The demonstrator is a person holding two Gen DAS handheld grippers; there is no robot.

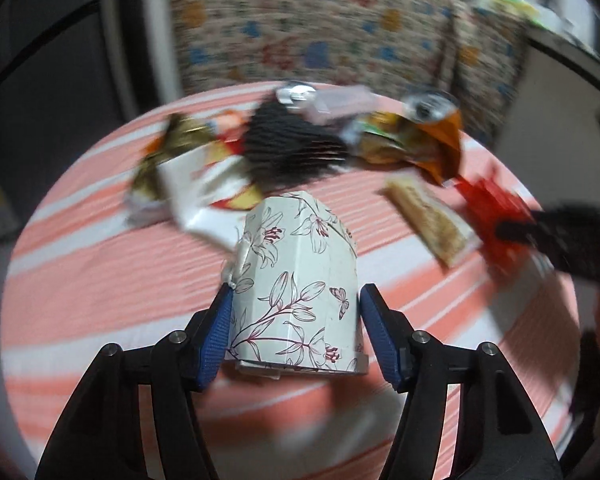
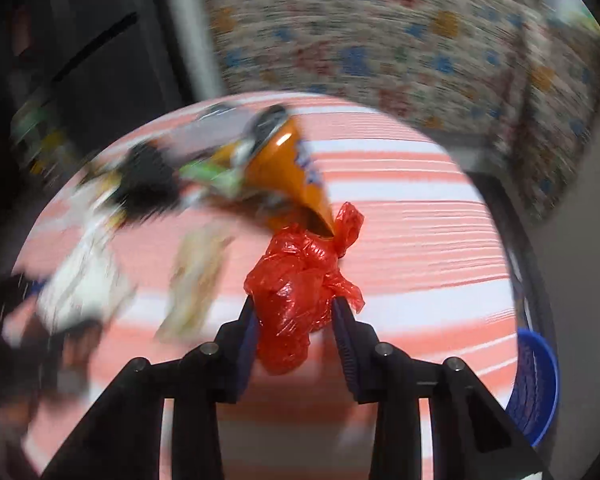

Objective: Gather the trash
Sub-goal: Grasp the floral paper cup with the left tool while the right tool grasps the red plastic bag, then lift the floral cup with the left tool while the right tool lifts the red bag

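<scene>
While right gripper pinches red bag, box waits.

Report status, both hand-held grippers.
Left hand-held gripper around floral box, right pad apart. Right hand-held gripper clamped on red bag. Orange can beyond.

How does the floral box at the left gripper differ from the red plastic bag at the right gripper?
The floral box is white, stiff and flat-sided; the red plastic bag is crumpled, shiny and knotted. The box nearly fills the wide gap of the left gripper; the bag sits pinched in the narrower right gripper. Both are above the striped cloth.
</scene>
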